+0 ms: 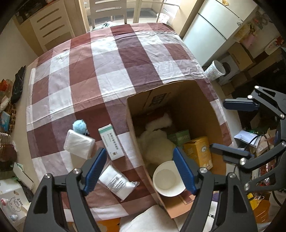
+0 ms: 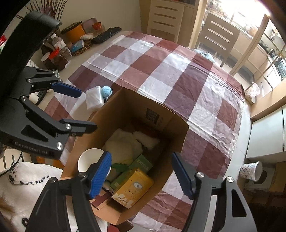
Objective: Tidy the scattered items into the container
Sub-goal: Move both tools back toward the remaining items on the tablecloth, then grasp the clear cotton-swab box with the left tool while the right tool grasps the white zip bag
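An open cardboard box (image 1: 178, 85) (image 2: 180, 121) stands at the near right of the checked table. Inside lie a white plush (image 1: 155, 146) (image 2: 123, 144), a green box (image 1: 181, 137) (image 2: 143, 163), a yellow box (image 1: 198, 151) (image 2: 133, 186) and a white bowl (image 1: 169, 178) (image 2: 88, 159). My left gripper (image 1: 140, 169) (image 2: 88, 110) is open over the box's left wall, holding nothing. My right gripper (image 2: 141, 175) (image 1: 234, 128) hangs open above the box, also holding nothing. Left of the box lie a blue pompom (image 1: 79, 126) (image 2: 106, 91), a tissue pack (image 1: 78, 144) (image 2: 94, 100), a white-and-green carton (image 1: 110, 141) and a white packet (image 1: 118, 182).
A red-and-white checked cloth (image 1: 114, 58) covers the table. Bottles and jars (image 2: 59, 50) crowd its far left edge. A chair (image 1: 107, 10) stands behind, a fridge (image 1: 214, 23) to the right, with a patterned cup (image 1: 214, 70) and boxes on the floor. A person's white garment (image 2: 28, 180) is at the near edge.
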Demonstrator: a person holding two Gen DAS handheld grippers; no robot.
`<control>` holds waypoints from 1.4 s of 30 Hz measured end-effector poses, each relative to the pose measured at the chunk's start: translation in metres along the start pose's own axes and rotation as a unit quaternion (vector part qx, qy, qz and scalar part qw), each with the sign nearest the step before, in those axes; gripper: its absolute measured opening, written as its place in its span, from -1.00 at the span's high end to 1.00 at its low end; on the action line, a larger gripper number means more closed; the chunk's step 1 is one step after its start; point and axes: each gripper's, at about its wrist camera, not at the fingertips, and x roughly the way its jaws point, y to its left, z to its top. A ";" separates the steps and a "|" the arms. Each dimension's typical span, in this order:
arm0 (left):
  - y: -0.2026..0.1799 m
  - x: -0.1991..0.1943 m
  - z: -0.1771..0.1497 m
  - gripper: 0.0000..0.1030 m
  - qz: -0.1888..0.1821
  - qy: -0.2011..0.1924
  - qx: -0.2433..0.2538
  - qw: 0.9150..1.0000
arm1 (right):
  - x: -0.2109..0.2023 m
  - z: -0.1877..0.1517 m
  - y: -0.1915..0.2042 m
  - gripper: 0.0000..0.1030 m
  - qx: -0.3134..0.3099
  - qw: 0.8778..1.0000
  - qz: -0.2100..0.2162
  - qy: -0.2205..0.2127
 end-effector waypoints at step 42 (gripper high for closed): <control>0.206 0.143 -0.041 -0.55 -0.005 -0.009 -0.318 0.948 | 0.034 0.024 0.187 -0.38 0.104 0.992 0.047 -0.057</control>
